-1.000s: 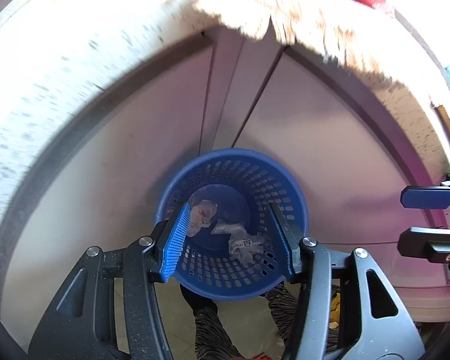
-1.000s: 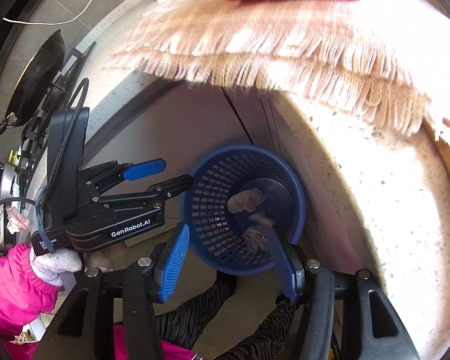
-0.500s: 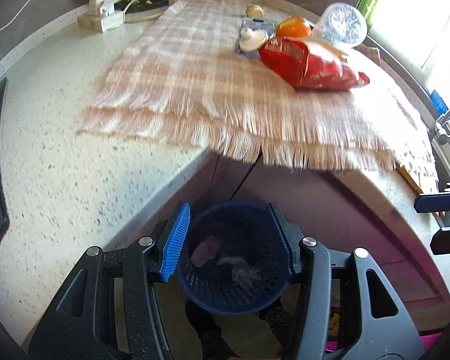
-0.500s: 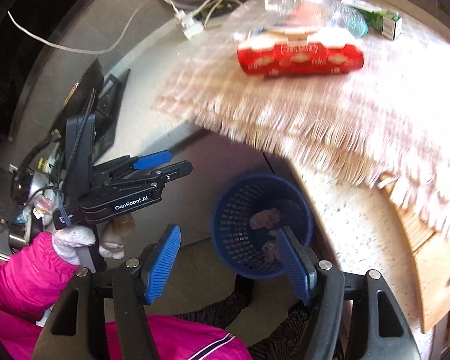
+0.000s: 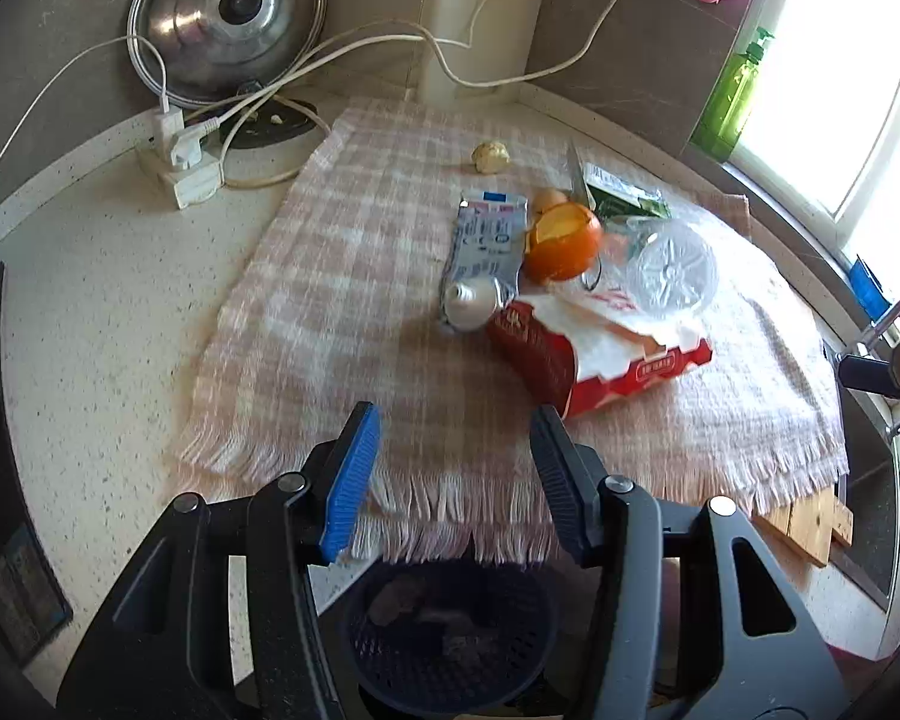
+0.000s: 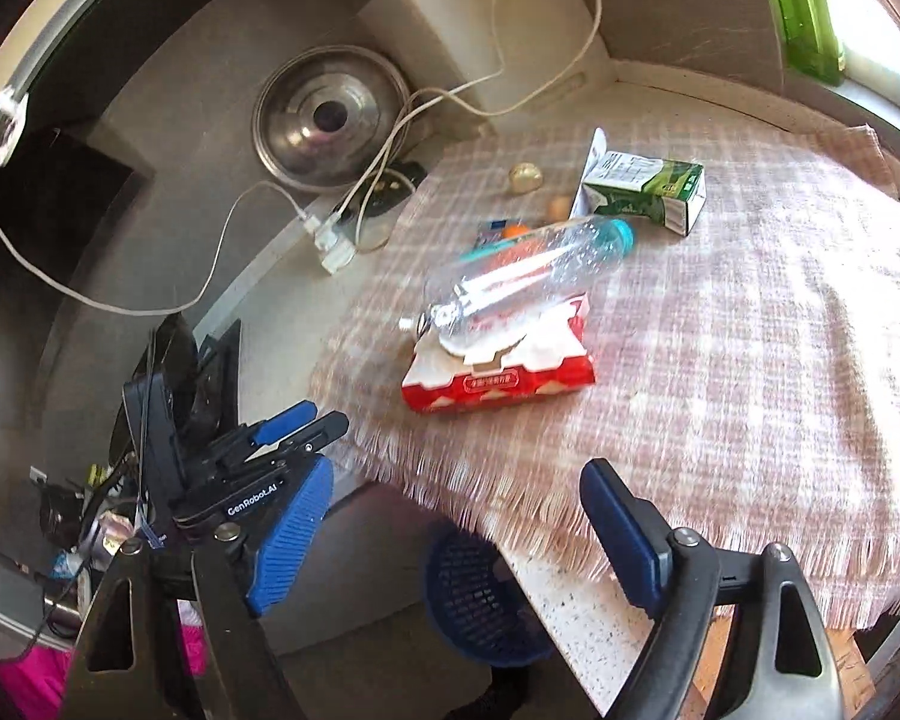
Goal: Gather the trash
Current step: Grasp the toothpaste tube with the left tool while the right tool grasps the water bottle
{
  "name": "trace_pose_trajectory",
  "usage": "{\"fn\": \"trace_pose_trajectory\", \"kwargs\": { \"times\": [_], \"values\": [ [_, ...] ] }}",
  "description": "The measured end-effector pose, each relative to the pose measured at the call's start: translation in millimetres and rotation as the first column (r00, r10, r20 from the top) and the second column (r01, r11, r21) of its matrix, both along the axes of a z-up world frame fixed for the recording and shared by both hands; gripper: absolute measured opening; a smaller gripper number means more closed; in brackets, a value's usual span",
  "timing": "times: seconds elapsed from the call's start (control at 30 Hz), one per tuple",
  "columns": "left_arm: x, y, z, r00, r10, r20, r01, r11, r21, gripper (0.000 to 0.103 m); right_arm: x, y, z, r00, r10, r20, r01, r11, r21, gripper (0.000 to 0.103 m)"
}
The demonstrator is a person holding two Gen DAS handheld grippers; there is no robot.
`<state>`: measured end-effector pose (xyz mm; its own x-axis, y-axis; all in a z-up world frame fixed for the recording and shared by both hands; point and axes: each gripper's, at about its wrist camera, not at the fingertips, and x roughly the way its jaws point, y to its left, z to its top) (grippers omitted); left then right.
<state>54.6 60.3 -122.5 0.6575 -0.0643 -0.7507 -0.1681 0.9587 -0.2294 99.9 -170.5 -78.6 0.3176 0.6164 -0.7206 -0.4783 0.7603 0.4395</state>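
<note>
On the speckled surface (image 5: 90,312), going left to right in the left wrist view: a pot lid (image 5: 228,18) leans at eleven o'clock above a power strip (image 5: 180,168), then the plaid cloth (image 5: 342,312) carries the remaining trash. A flattened toothpaste tube (image 5: 480,258) lies near centre, touching an orange peel (image 5: 564,246) at one o'clock. A clear plastic bottle (image 5: 672,267) rests on a torn red carton (image 5: 606,360). A green milk carton (image 6: 648,186) sits farther back.

The left gripper (image 5: 456,468) hangs half open and empty above the cloth's fringe. The right gripper (image 6: 450,534) is opening, with nothing between its jaws.

At six o'clock, below the surface edge, the blue basket (image 5: 450,630) already holds a few crumpled scraps. So collection looks begun; most pieces on the cloth are left.
</note>
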Motion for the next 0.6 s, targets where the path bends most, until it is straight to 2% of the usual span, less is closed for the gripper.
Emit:
{"fn": "trace_pose_trajectory", "kwargs": {
  "times": [0.13,0.27,0.47,0.6],
  "values": [
    [28.0,4.7,10.4,1.0,-0.008,-0.006,0.008,1.0,-0.03,0.053,37.8,-6.7,1.1,0.994,-0.072,-0.08,0.077,0.995,0.066,0.086],
    [56.5,10.1,12.7,1.0,-0.006,-0.024,0.005,0.998,-0.057,0.053,74.6,-5.7,-9.4,0.978,-0.127,-0.163,0.142,0.986,0.086,0.087],
    [98.2,9.4,10.1,0.995,-0.06,-0.081,0.052,0.994,-0.099,0.053,112.1,4.0,-35.9,0.932,-0.165,-0.323,0.22,0.965,0.143,0.087],
    [123.1,4.1,4.5,0.983,-0.114,-0.146,0.096,0.988,-0.124,0.053,128.1,13.7,-50.4,0.908,-0.176,-0.381,0.248,0.957,0.151,0.087]
  ]
}}
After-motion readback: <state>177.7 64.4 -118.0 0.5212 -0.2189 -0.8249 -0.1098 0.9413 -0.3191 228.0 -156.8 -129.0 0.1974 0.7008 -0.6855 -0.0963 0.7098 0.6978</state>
